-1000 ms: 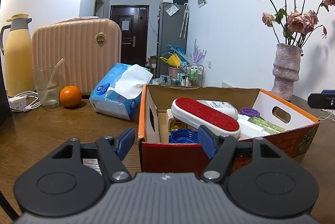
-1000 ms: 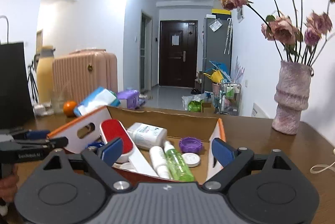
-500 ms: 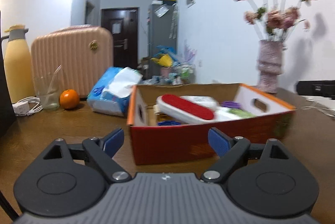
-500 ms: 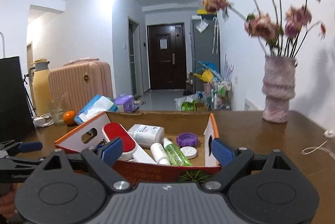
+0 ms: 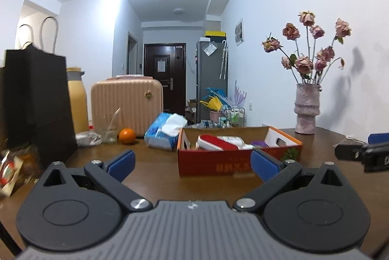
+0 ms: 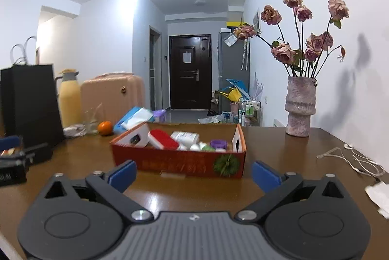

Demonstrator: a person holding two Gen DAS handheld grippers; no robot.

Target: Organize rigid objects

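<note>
A red cardboard box (image 5: 218, 165) (image 6: 175, 162) stands on the brown table. Inside it lie a red lint brush (image 5: 216, 142) (image 6: 163, 138), a white bottle (image 5: 231, 139) (image 6: 184, 137), a purple lid (image 6: 218, 143) and other small items. My left gripper (image 5: 192, 165) hovers over the table well short of the box's near wall. Its jaws are opening wide with nothing between them. My right gripper (image 6: 194, 175) is likewise back from the box, and its jaws are opening with nothing between them.
Left of the box are a tissue pack (image 5: 165, 131), an orange (image 5: 127, 135), a glass (image 5: 108, 132), a pink suitcase (image 5: 126, 107), a yellow flask (image 5: 77, 104) and a black bag (image 5: 34, 102). A vase of dried roses (image 5: 305, 111) stands back right. White earphones (image 6: 352, 158) lie right.
Both grippers have drawn back from the box, which now looks smaller and farther off. Both pairs of jaws have spread wider, the left one much more.
</note>
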